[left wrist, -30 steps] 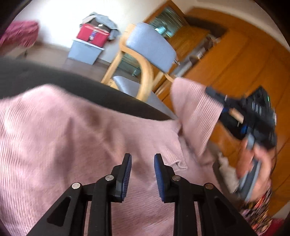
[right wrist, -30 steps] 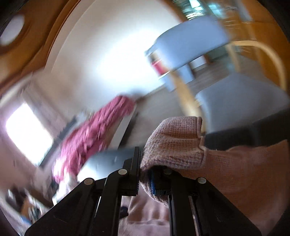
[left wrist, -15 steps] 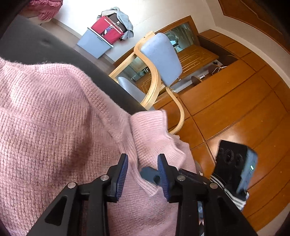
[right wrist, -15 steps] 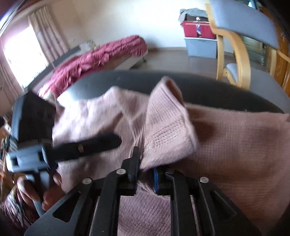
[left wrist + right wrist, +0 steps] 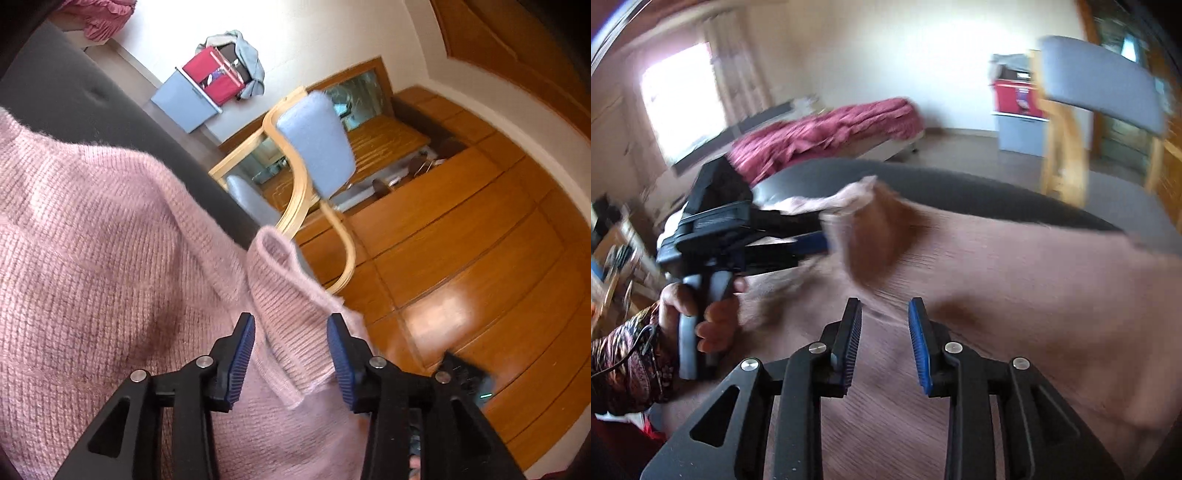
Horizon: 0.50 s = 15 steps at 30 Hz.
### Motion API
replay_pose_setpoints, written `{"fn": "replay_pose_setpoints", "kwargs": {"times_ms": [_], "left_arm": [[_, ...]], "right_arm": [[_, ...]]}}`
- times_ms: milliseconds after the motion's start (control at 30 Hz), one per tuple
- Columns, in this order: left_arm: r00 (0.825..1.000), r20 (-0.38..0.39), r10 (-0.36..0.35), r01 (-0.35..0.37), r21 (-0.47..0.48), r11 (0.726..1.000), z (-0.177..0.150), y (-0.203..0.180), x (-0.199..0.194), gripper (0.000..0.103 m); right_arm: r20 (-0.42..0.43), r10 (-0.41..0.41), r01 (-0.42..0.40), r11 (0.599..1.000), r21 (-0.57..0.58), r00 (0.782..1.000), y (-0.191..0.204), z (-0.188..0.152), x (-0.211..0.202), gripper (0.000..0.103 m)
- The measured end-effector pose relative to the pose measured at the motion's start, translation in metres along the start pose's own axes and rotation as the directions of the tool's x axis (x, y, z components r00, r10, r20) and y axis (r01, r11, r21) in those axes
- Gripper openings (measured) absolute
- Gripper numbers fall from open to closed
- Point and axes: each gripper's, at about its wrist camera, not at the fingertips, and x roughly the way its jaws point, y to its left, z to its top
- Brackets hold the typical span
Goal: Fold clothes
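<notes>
- Left hand-held gripper (image 5: 291,350): black frame, ribbed blue pads, jaws spread wide; a folded sleeve cuff lies between them, not pinched.
- Right hand-held gripper (image 5: 884,338): same build, jaws spread, nothing between them, poised just above the knit.
- Pink sweater (image 5: 92,258): soft ribbed knit, fuzzy at the edges, spread flat over a dark surface; sleeve cuff (image 5: 291,295) doubled back on the body, with a hemmed rim.
- Same sweater in the right wrist view (image 5: 1015,277): blurred, with a raised fold near the left gripper's tips.
- Person's left hand (image 5: 701,314): wrapped round the grey grip of the left device; patterned sleeve (image 5: 624,362) at the wrist.
- Dark grey surface (image 5: 74,107): smooth, with a rounded edge, carrying the sweater.
- Chair (image 5: 314,147): bent pale wood frame, grey-blue padded back and seat, beyond the surface.
- Wooden cabinetry (image 5: 461,240): glossy orange-brown panels.
- Bed (image 5: 827,129): rumpled crimson cover, by the window.
- Storage box (image 5: 184,99): grey-blue, with a red case and grey cloth piled on top.
</notes>
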Motion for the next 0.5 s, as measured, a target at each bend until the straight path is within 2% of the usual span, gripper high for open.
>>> {"fn": "replay_pose_setpoints", "kwargs": {"times_ms": [100,167,267,333,400,500], "left_arm": [[1.000,-0.021,0.011,-0.011,0.009,1.000,-0.001,-0.002,0.005,0.049],[0.999,-0.034,0.019,-0.018,0.016,1.000,-0.001,-0.003,0.008,0.053],[0.998,-0.055,0.030,-0.029,0.026,0.999,-0.002,-0.005,0.012,0.059],[0.997,-0.069,0.038,-0.036,0.032,0.999,-0.002,-0.006,0.015,0.059],[0.996,-0.082,0.046,-0.043,0.039,0.998,-0.002,-0.007,0.018,0.057],[0.994,-0.098,0.042,-0.039,0.037,0.999,-0.002,-0.007,0.021,0.043]], "right_arm": [[0.040,0.079,-0.085,0.978,0.189,0.996,-0.035,-0.011,-0.007,0.029],[0.070,0.121,-0.137,0.946,0.294,0.990,-0.055,-0.017,-0.009,0.036],[0.071,0.169,-0.184,0.901,0.393,0.983,-0.074,-0.025,-0.005,0.038],[0.070,0.182,-0.194,0.892,0.408,0.981,-0.076,-0.027,-0.002,0.038],[0.067,0.173,-0.185,0.899,0.396,0.983,-0.072,-0.027,-0.001,0.038],[0.068,0.150,-0.164,0.910,0.380,0.986,-0.067,-0.026,-0.004,0.038]]}}
